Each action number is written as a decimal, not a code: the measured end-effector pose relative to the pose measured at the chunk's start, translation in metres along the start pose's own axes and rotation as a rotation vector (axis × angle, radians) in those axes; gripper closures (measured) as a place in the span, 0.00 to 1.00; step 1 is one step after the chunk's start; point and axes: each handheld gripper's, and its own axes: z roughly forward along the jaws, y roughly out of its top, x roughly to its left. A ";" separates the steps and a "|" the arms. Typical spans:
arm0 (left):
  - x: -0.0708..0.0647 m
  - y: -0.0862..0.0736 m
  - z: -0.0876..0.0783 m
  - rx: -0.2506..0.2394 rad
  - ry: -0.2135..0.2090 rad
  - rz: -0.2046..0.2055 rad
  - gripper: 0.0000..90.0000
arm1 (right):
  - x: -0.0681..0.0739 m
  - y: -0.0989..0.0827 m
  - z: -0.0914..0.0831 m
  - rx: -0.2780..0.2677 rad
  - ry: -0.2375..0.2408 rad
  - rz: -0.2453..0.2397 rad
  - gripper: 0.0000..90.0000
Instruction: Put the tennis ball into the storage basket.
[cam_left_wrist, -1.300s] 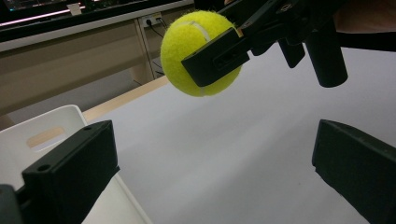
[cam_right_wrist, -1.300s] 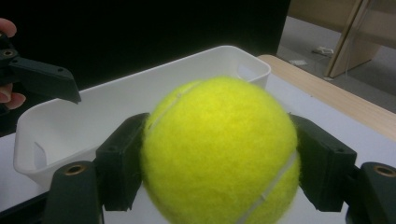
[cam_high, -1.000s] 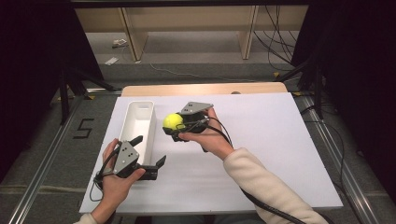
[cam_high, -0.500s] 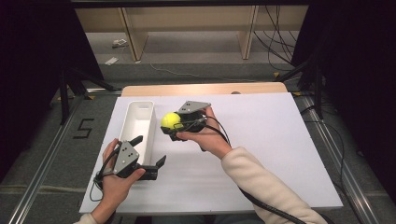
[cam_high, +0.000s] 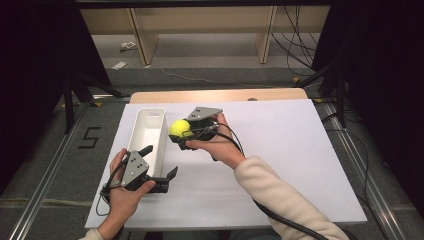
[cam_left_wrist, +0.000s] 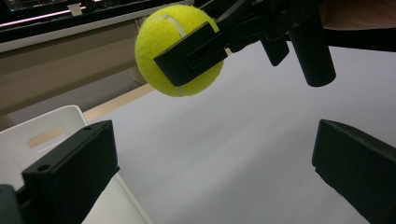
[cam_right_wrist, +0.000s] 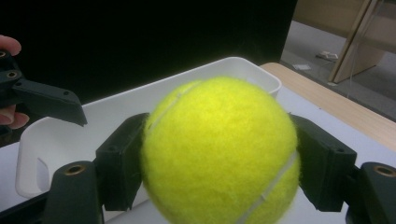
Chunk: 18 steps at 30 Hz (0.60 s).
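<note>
Light, fuzzy, springy ball (cam_high: 179, 127) — clamped across its middle by right gripper (cam_high: 181, 136), at bin's (cam_high: 150, 131) 3 o'clock; left gripper (cam_high: 159, 167) agape — likely grippy, unbreakable.

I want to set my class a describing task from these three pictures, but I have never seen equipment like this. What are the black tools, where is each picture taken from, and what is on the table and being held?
There is no robot here. A person holds a hand-operated gripper in each hand, each with two black jaws and its own small camera.

The high view looks down from above the person's side of the table, which is covered white. There the left gripper sits low by the near end of a white bin, jaws apart and holding nothing. The right gripper is shut on a yellow tennis ball, just right of the bin.

The left gripper view looks along that tool's own open jaws at the ball, held off the table. The right gripper view shows the ball clamped between its jaws, with the bin beyond.
</note>
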 end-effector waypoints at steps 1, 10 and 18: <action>0.000 0.000 0.000 0.000 0.000 0.000 0.00 | 0.000 0.000 0.000 0.000 0.000 0.000 0.30; 0.001 0.001 0.000 -0.001 0.011 0.021 0.00 | 0.001 0.004 0.003 0.000 0.002 -0.008 0.30; 0.000 0.000 0.000 0.005 0.012 0.007 0.00 | 0.002 0.007 0.005 0.002 0.004 -0.009 0.30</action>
